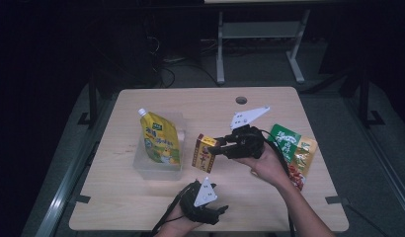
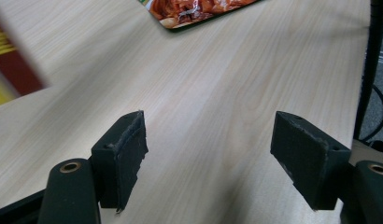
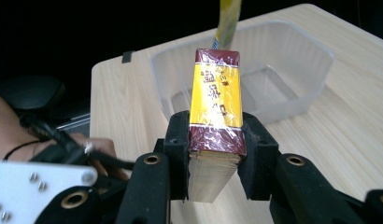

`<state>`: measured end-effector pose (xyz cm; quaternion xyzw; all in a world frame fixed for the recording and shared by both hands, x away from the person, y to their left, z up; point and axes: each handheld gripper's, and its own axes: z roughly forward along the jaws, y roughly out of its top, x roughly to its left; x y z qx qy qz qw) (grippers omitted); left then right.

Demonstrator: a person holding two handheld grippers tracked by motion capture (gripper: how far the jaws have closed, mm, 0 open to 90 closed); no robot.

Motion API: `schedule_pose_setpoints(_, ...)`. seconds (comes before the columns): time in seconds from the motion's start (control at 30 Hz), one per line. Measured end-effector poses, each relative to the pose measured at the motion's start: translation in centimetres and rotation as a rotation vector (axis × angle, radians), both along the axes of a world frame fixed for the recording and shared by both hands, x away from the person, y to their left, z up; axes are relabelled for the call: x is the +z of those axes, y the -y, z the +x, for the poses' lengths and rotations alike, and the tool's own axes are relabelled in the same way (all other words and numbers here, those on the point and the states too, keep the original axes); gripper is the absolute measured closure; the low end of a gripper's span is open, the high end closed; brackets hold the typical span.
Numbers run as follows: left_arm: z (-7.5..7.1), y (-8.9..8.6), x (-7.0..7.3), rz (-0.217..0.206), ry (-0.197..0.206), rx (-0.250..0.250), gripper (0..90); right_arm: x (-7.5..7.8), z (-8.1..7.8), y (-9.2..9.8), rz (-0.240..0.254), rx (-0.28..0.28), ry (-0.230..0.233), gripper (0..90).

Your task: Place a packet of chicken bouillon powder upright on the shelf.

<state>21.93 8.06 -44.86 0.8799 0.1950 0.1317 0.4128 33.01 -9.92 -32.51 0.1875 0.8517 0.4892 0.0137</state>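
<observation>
R gripper (image 3: 213, 156) pinches maroon-yellow box (image 3: 216, 107) by its near end, held above table (image 1: 269, 197), R hand reaching in from lower right. Box's long axis points away toward clear plastic tub (image 3: 292, 60). L gripper (image 2: 222, 158) spread, nothing betw. pads, low over table.

Glossy film wraps the box (image 3: 216, 109) between the right gripper (image 3: 216, 156) pads; beyond it, a translucent plastic tub (image 3: 292, 100) on matt wood-grain table (image 3: 348, 135).

Box (image 2: 12, 60) blurred and cut off at left; snack packet (image 2: 199, 11) cropped above.
</observation>
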Motion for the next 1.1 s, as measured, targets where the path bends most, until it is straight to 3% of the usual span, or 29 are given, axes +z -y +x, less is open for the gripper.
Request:
schedule_pose_setpoints(0.43,-0.2,0.3,-0.2,0.011,0.003,-0.036,25.8,0.9,1.0,-4.3,0.011,0.119,0.028,67.2)
schedule_pose_setpoints(0.67,-0.2,0.3,-0.2,-0.021,-0.007,-0.026,25.8,1.0,1.6,-5.6,0.027,0.139,0.047,67.2)
schedule_pose_setpoints(1.1,-0.2,0.3,-0.1,-0.020,-0.003,-0.037,25.9,0.8,1.9,-8.9,0.008,0.186,0.062,67.1)
